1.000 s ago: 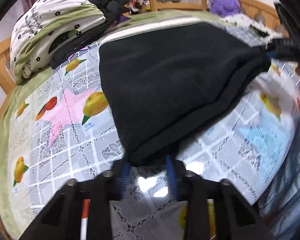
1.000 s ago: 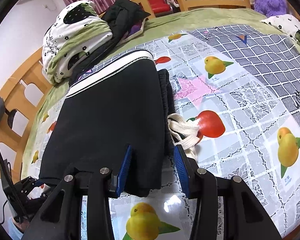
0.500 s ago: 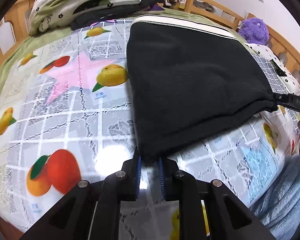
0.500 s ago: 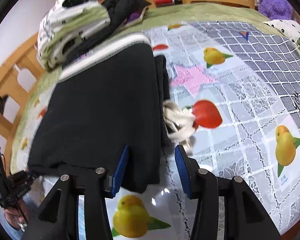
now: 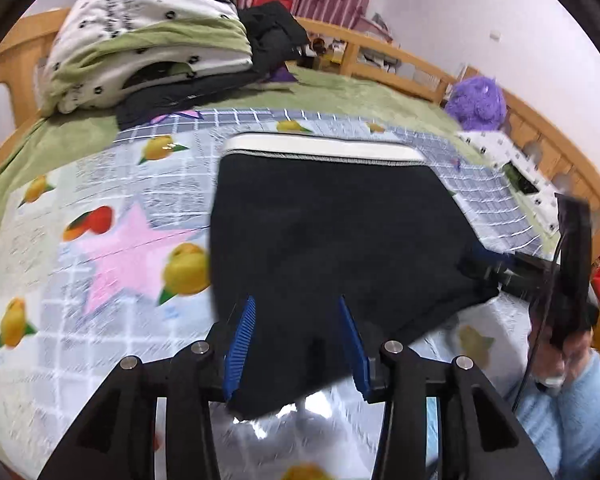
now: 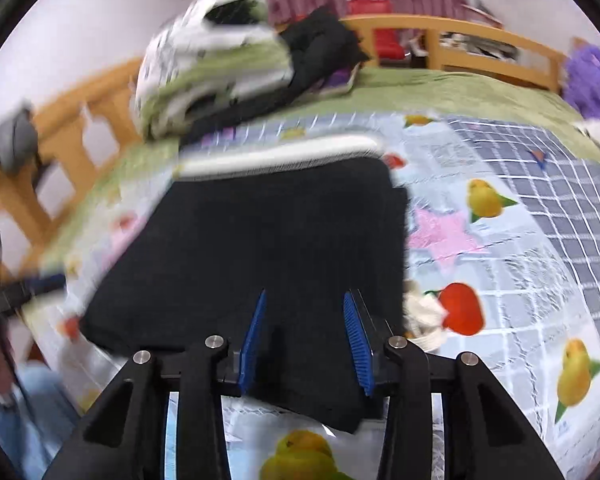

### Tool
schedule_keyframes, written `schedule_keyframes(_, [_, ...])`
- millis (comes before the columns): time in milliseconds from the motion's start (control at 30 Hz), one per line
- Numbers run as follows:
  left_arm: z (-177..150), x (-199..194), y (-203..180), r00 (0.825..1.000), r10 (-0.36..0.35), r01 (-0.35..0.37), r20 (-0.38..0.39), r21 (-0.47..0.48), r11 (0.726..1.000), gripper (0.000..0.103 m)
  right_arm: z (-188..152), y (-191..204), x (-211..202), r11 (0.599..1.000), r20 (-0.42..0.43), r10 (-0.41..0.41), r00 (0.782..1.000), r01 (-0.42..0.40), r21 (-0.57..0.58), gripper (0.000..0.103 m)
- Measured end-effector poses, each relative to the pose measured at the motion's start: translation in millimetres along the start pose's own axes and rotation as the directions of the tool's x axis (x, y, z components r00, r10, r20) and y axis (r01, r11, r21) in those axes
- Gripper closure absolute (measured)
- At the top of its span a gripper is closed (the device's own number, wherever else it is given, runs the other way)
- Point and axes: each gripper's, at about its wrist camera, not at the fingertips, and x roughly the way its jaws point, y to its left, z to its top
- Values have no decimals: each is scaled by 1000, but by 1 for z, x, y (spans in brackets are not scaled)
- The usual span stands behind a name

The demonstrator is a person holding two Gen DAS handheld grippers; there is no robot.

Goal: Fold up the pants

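The black pants (image 5: 332, 240) lie folded flat on the fruit-print cloth (image 5: 112, 248), white waistband (image 5: 324, 151) at the far end. My left gripper (image 5: 296, 308) is open, its blue pads either side of the near left corner of the pants. My right gripper (image 6: 304, 304) is open over the near right edge of the pants (image 6: 268, 240). A white drawstring (image 6: 422, 316) sticks out at the right side. The right gripper also shows in the left wrist view (image 5: 484, 268) at the pants' right corner.
A stack of folded bedding (image 5: 148, 36) and dark clothes (image 5: 272, 32) sits at the far left. A purple plush toy (image 5: 476, 102) sits at the far right. A wooden bed rail (image 5: 400, 64) runs behind. The person's blue sleeve (image 5: 564, 412) is at the lower right.
My left gripper was shut on the pants' corner and has opened. Both grippers have risen and tilted, so the views now look further along the bed.
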Motion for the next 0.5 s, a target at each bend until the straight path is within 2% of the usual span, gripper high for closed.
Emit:
schedule_keyframes(33, [-5, 13, -2, 1000, 22, -22, -20, 17, 1000, 62, -7, 5, 17, 996, -61, -67, 996, 63, -58, 63])
schedule_keyframes(100, [-25, 43, 2, 992, 69, -66, -108, 28, 997, 62, -19, 16, 27, 982, -98, -146, 984, 133, -130, 62])
schedule_keyframes(133, [-33, 46, 3, 992, 70, -67, -101, 29, 997, 62, -26, 20, 24, 976, -99, -169, 981, 152, -156, 61])
schedule_keyframes(167, [-38, 42, 3, 995, 70, -67, -66, 49, 997, 62, -30, 23, 21, 973, -99, -170, 980, 151, -172, 61])
schedule_keyframes(233, [-29, 34, 4, 995, 51, -46, -90, 59, 997, 62, -34, 22, 13, 975, -89, -136, 987, 118, -187, 61])
schedule_keyframes(300, [-14, 26, 13, 996, -10, 11, -84, 5, 1000, 62, -25, 11, 4, 988, -80, -73, 994, 61, -143, 62])
schedule_keyframes(367, [6, 27, 23, 997, -20, 17, -77, -39, 999, 61, 0, -11, -12, 1000, 9, 1, 1000, 0, -21, 62])
schedule_keyframes(400, [16, 31, 27, 997, -10, 6, -71, -53, 999, 60, 14, -20, -17, 1000, 62, -5, 998, 4, 18, 61])
schedule_keyframes(467, [37, 42, 36, 998, 6, -12, -61, -97, 995, 60, 39, -32, -15, 998, 107, -48, 993, 43, 50, 58])
schedule_keyframes(500, [46, 47, 42, 999, -10, 3, -52, -130, 991, 60, 54, -40, -9, 996, 121, -73, 990, 65, 65, 54])
